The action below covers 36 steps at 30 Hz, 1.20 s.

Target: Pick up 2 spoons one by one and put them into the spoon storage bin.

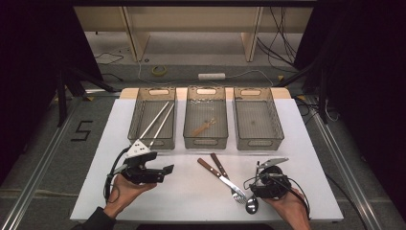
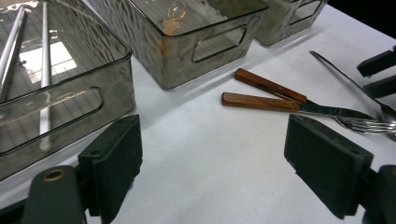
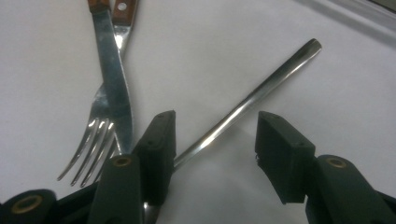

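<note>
fingers of the right gripper (image 3: 212,144) stand apart around the spoon (image 3: 247,105) handle, not yet pressing it; fingers of the left gripper (image 1: 163,172) are released and hold nothing. the spoon lies on the white table (image 1: 191,196) at the near edge, beside the crossed knife (image 1: 220,176) and fork (image 1: 229,182). sorting looks partly done: 2 metal chopsticks (image 1: 157,122) rest in the left bin (image 1: 152,143) and a small wooden utensil (image 1: 205,126) in the middle bin (image 1: 206,142), while the right bin (image 1: 258,143) seems empty. 3 pieces are left. the spoon bowl is cut off in the right gripper view.
</note>
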### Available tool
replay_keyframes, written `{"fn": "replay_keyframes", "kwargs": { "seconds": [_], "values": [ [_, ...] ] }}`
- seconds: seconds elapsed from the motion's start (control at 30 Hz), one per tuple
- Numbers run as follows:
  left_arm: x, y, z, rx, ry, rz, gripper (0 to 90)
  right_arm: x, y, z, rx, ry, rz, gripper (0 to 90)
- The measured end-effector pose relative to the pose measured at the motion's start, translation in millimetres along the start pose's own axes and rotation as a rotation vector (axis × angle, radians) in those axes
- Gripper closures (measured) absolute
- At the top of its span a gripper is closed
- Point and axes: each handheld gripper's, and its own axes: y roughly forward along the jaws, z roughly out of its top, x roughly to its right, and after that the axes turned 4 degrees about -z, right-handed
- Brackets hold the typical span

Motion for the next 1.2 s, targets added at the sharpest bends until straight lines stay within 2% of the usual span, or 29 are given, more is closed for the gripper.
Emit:
{"fn": "replay_keyframes", "kwargs": {
  "seconds": [0.2, 0.33, 0.47, 0.77, 0.97, 1.2],
  "values": [
    [-3.0, -4.1, -3.5, 0.002, -0.014, 0.012, 18.9, 0.9, 3.4, 3.9, -0.034, 0.003, 0.017, 51.5],
    [-0.6, -4.4, -3.9, -0.005, 0.010, 0.028, 19.0, 0.1, 7.1, 5.4, -0.064, -0.001, 0.023, 52.9],
    [2.0, -3.4, -4.4, -0.008, 0.016, 0.024, 19.0, -0.1, 9.6, 6.3, -0.089, -0.012, 0.028, 55.1],
    [4.7, -1.7, -5.1, -0.016, 0.027, 0.024, 19.1, -1.7, 10.1, 8.3, -0.092, -0.037, 0.023, 60.2],
    [6.5, -0.7, -5.4, -0.027, 0.038, 0.020, 19.1, -3.3, 11.6, 11.2, -0.117, -0.054, 0.013, 60.2],
    [8.6, 0.2, -5.8, -0.034, 0.052, 0.017, 19.1, -1.4, 13.8, 12.5, -0.138, -0.034, 0.007, 55.3]
  ]
}}
